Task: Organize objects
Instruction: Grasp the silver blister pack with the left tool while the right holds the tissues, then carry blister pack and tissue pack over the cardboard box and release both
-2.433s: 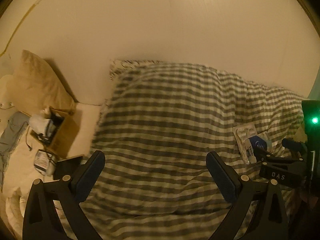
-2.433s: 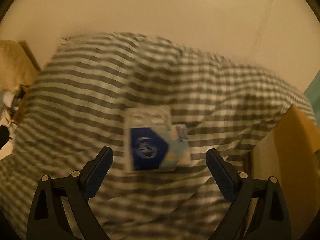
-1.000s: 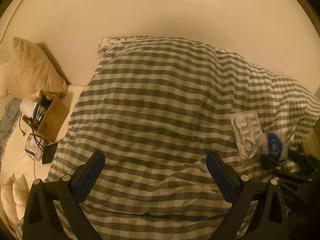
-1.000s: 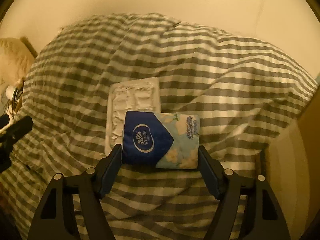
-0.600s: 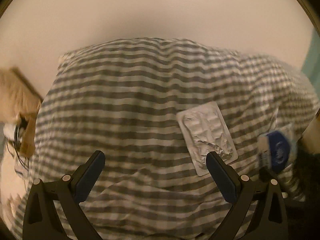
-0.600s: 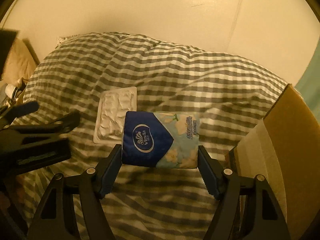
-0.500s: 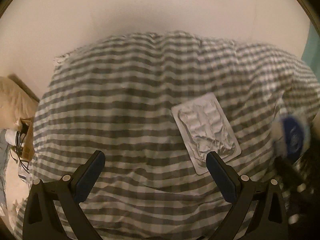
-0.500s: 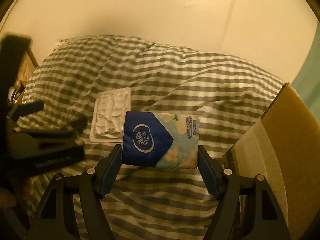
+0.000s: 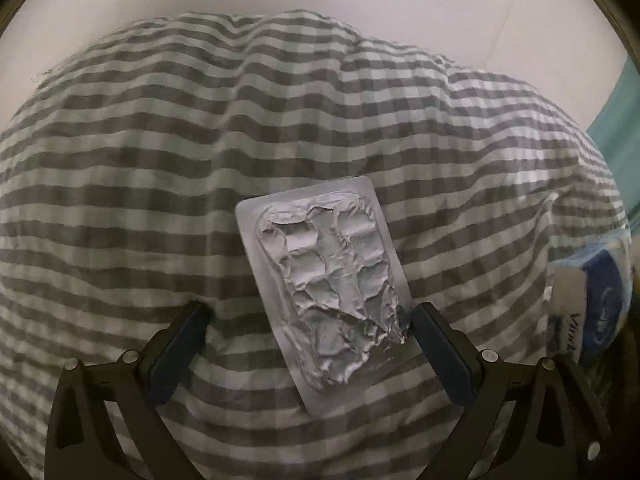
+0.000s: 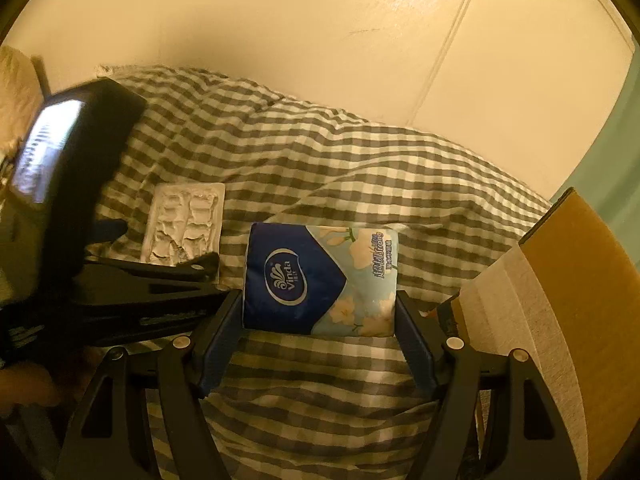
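Observation:
A silver blister pack (image 9: 328,280) with torn foil lies on the grey checked duvet (image 9: 160,140). My left gripper (image 9: 308,332) is open, its fingers wide on either side of the pack's near end, pressing into the duvet. My right gripper (image 10: 320,312) is shut on a blue Vinda tissue pack (image 10: 320,280) and holds it above the duvet (image 10: 360,168). In the right wrist view the blister pack (image 10: 184,220) lies left of the tissues, with the left gripper (image 10: 152,248) beside it. The tissue pack also shows at the right edge of the left wrist view (image 9: 588,296).
An open cardboard box (image 10: 560,300) stands at the right of the bed, close to my right gripper. A cream wall (image 10: 320,40) runs behind the duvet. A beige pillow (image 10: 16,92) shows at the far left.
My left gripper has moved right and down until its open fingers straddle the blister pack. My right gripper has lifted the tissue pack off the duvet and carried it right, towards the box.

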Motion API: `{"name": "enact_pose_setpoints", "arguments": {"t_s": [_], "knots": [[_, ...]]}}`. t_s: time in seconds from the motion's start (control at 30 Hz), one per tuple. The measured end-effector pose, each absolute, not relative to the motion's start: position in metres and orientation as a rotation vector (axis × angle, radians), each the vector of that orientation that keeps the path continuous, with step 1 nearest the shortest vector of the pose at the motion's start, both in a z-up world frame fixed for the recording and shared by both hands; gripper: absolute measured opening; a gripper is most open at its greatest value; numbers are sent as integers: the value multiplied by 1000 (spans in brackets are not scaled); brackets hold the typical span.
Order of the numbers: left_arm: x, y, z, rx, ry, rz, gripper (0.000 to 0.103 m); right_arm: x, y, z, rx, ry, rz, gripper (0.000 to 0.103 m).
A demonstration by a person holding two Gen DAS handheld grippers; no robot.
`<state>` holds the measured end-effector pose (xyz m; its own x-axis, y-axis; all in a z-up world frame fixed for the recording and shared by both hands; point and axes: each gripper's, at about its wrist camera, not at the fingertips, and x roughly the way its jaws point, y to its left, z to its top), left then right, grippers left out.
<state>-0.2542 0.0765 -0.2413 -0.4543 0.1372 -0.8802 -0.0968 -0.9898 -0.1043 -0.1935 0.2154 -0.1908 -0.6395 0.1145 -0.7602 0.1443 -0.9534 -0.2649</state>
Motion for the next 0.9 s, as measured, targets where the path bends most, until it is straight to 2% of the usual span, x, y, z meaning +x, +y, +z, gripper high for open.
{"name": "enact_pose_setpoints", "arguments": {"t_s": [0.07, 0.1, 0.17, 0.2, 0.27, 0.4, 0.5, 0.63, 0.9], "knots": [[-254, 74, -240, -1546, -77, 2557, 102, -193, 215, -191, 1322, 478, -2796, 72], [-253, 72, -240, -1534, -100, 2541, 97, -193, 215, -190, 1317, 465, -2794, 72], [-249, 69, -238, -1502, -105, 2527, 76, -192, 217, -189, 1313, 399, -2765, 72], [-246, 67, -235, -1494, -91, 2529, 59, -191, 217, -190, 1316, 366, -2748, 72], [-238, 60, -230, -1487, -81, 2513, 57, -191, 218, -195, 1343, 277, -2694, 71], [-216, 36, -212, -1426, -170, 2499, 19, -186, 219, -198, 1373, 125, -2629, 72], [-198, 22, -193, -1375, -149, 2526, 11, -175, 214, -193, 1389, 146, -2640, 73], [-180, 17, -178, -1376, -90, 2553, 10, -157, 213, -175, 1387, 52, -2642, 73], [-117, 8, -122, -1274, -51, 2576, 7, -116, 200, -128, 1317, 54, -2672, 73]]}}
